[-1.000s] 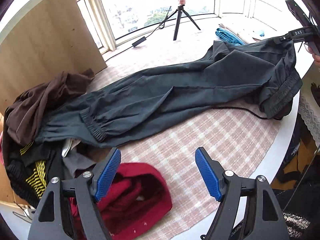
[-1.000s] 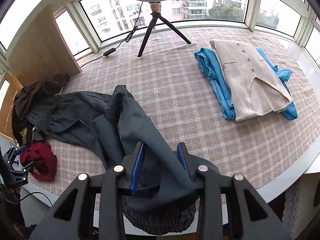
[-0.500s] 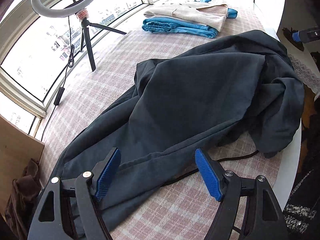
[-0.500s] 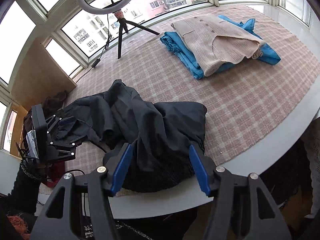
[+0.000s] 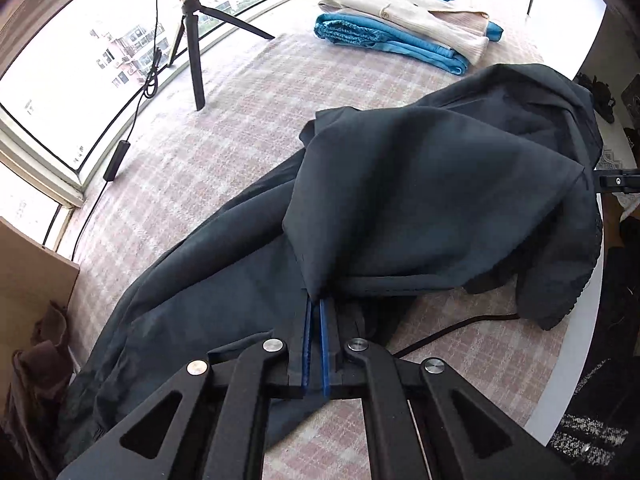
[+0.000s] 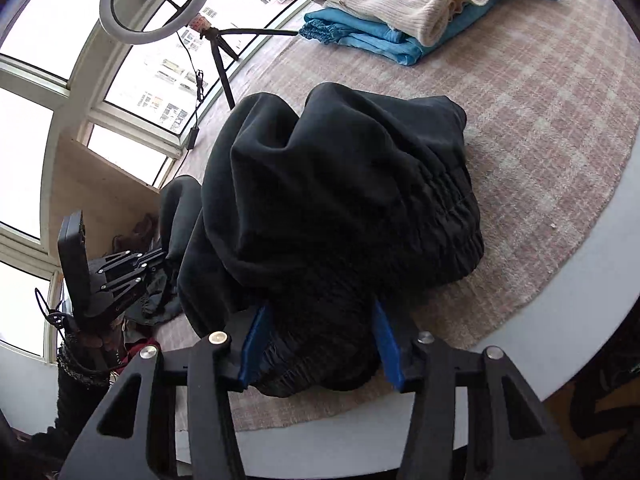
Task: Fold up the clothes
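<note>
Dark grey trousers (image 5: 420, 184) lie bunched on the checked cloth (image 5: 224, 128) of a round table. My left gripper (image 5: 316, 308) is shut on a raised fold of the trouser fabric near its middle. In the right wrist view the elastic waistband (image 6: 320, 352) bulges between the blue pads (image 6: 256, 340) of my right gripper (image 6: 320, 340). Those jaws are closing, and the fabric fills the gap and touches both pads. The left gripper (image 6: 160, 258) also shows at the far side of the heap, held by a gloved hand (image 6: 84, 344).
Folded blue (image 5: 384, 40) and beige (image 5: 412, 14) clothes are stacked at the far right. A ring light on a tripod (image 5: 192, 28) stands by the windows, its cable trailing. A wooden panel (image 5: 28, 276), a brown garment (image 5: 36, 364) and a red one (image 6: 140, 350) sit left. The table's edge (image 6: 592, 344) is close.
My left gripper swung from the clothes pile over the trousers and shut on a fold. My right gripper sank, let go of the fabric, then began closing round the waistband; the trousers bunched up.
</note>
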Available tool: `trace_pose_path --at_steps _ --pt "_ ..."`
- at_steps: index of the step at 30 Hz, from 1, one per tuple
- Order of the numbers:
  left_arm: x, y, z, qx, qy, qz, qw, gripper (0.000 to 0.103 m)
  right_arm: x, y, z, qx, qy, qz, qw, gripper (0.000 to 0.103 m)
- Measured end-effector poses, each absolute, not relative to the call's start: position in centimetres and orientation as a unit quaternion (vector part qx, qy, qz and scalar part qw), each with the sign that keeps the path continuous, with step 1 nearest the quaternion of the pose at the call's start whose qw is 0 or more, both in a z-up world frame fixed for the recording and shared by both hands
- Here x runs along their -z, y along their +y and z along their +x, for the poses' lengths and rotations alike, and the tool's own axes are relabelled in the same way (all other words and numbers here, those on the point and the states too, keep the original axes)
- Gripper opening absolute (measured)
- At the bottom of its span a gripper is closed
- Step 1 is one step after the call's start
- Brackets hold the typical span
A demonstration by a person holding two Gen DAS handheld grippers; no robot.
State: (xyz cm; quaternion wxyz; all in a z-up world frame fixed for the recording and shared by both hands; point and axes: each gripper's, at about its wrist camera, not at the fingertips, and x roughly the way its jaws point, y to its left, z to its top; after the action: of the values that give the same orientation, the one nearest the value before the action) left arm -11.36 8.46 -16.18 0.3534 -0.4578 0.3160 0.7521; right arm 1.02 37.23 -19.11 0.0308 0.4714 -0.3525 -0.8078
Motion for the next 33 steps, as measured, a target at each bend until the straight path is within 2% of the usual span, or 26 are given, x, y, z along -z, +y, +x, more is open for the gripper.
trace_pose_path --at_steps 2,3,4,8,11,13,15,16,17,19,20,21,22,26,28,31,33 --pt "13.3 5.6 -12.5 -0.776 0.285 -0.453 0.334 0.003 16.0 37.0 -0.1 0.839 -0.305 0.449 0.026 0.029" --pt "11.9 4.1 -13.1 -0.787 0.268 -0.451 0.325 0.003 14.4 36.9 -0.6 0.854 -0.28 0.437 0.023 0.02" --pt "10.2 2.6 -13.5 -0.799 0.255 -0.442 0.318 0.003 12.4 37.0 -1.0 0.868 -0.257 0.424 0.016 0.016" --pt "4.4 -2.5 -14.2 -0.836 0.239 -0.405 0.283 0.002 3.9 39.1 -3.1 0.907 -0.166 0.388 -0.018 0.014" --pt "3.0 -5.9 -13.2 -0.844 0.246 -0.402 0.256 0.002 -0.1 40.1 -4.5 0.917 -0.091 0.385 -0.046 0.014" --pt "4.0 -8.5 -12.2 -0.84 0.254 -0.42 0.232 0.002 -0.1 40.8 -5.1 0.91 -0.057 0.404 -0.069 0.014" --pt "6.9 -10.9 -11.1 -0.822 0.249 -0.462 0.219 0.003 2.9 42.0 -6.0 0.886 -0.072 0.456 -0.055 0.017" --pt "8.7 -11.6 -10.3 -0.811 0.254 -0.483 0.211 0.003 4.7 42.5 -5.8 0.873 -0.08 0.479 -0.052 0.019" --pt "10.5 -12.0 -9.4 -0.799 0.262 -0.503 0.203 0.003 6.6 42.8 -5.3 0.86 -0.088 0.5 -0.049 0.026" --pt "13.6 -12.3 -8.2 -0.779 0.281 -0.529 0.186 0.004 9.7 43.8 -3.8 0.844 -0.112 0.521 -0.054 0.028" --pt "14.7 -12.4 -7.8 -0.771 0.286 -0.541 0.178 0.006 11.2 44.1 -3.0 0.835 -0.122 0.533 -0.06 0.033" --pt "15.2 -12.6 -7.4 -0.767 0.283 -0.549 0.175 0.006 12.4 44.2 -2.4 0.828 -0.134 0.541 -0.057 0.04" --pt "15.4 -12.9 -7.1 -0.763 0.279 -0.556 0.175 0.006 13.6 44.2 -1.8 0.821 -0.145 0.549 -0.055 0.043" --pt "15.3 -12.3 -6.5 -0.757 0.288 -0.563 0.165 0.009 16.7 43.6 -0.5 0.81 -0.171 0.561 -0.024 0.044" --pt "13.8 -11.1 -6.8 -0.765 0.291 -0.55 0.167 0.016 17.3 44.1 -1.0 0.809 -0.188 0.557 -0.021 0.045" --pt "11.7 -8.3 -7.6 -0.781 0.284 -0.523 0.189 0.032 17.9 45.2 -2.8 0.806 -0.22 0.549 -0.007 0.05" --pt "11.1 -5.1 -8.9 -0.788 0.269 -0.508 0.218 0.048 18.4 45.7 -4.2 0.805 -0.233 0.546 -0.003 0.055"
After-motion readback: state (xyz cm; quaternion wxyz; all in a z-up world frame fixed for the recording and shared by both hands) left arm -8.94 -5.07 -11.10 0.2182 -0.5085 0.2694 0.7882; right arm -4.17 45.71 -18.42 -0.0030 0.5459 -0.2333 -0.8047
